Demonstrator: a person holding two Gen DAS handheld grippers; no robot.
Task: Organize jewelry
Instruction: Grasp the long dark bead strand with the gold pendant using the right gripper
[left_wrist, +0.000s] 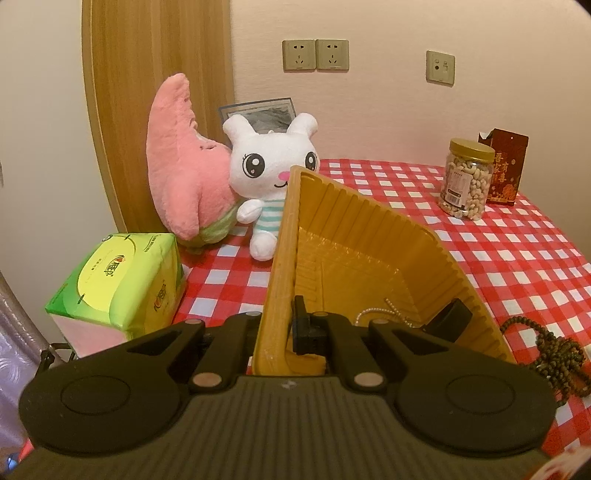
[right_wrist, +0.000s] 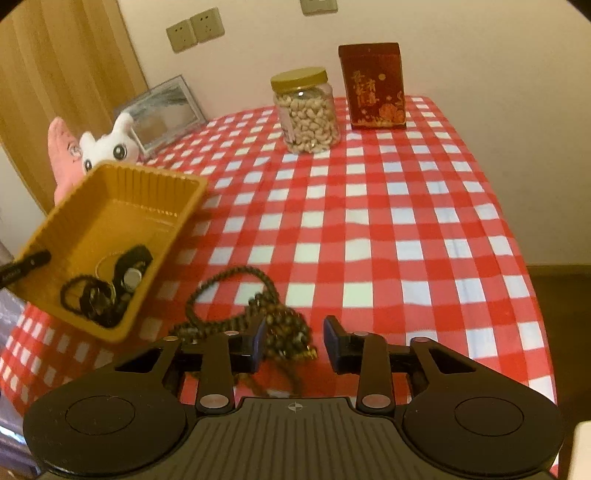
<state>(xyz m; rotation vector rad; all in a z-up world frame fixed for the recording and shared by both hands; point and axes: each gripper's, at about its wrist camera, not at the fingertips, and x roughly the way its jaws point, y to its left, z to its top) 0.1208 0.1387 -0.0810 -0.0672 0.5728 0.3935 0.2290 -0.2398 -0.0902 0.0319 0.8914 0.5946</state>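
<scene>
Right hand-held gripper (right_wrist: 294, 343) hangs low over the bead necklace (right_wrist: 255, 314), its jaws partly apart and pressing on nothing. The heaped end of the necklace lies between the fingertips, nearer the left pad, and a loop of beads trails away from the heap toward the yellow tray (right_wrist: 110, 206). So the strand's long run goes from the gripper up and to the left, across the line between the two pads rather than along it; in my judgement a closing of the jaws where they stand would catch the bunched part, not the loop.

The left hand-held gripper (left_wrist: 291, 332) is clamped tight on the near wall of the tray and holds it tilted above the tabletop (right_wrist: 406, 221), just left of the necklace. A dark bracelet, a watch-like piece and a thin pale chain have slid to the tray's lower end. The right gripper is plainly the nearer one to the necklace, with the tray's open mouth close beside it.

A red and white checked cloth covers the tabletop. Beyond the tray, against the pink wall, stand a jar of nuts (right_wrist: 306, 110), a dark red box (right_wrist: 375, 86), two soft toys and a picture frame; a green tissue pack (left_wrist: 118, 284) sits left of the tray.
</scene>
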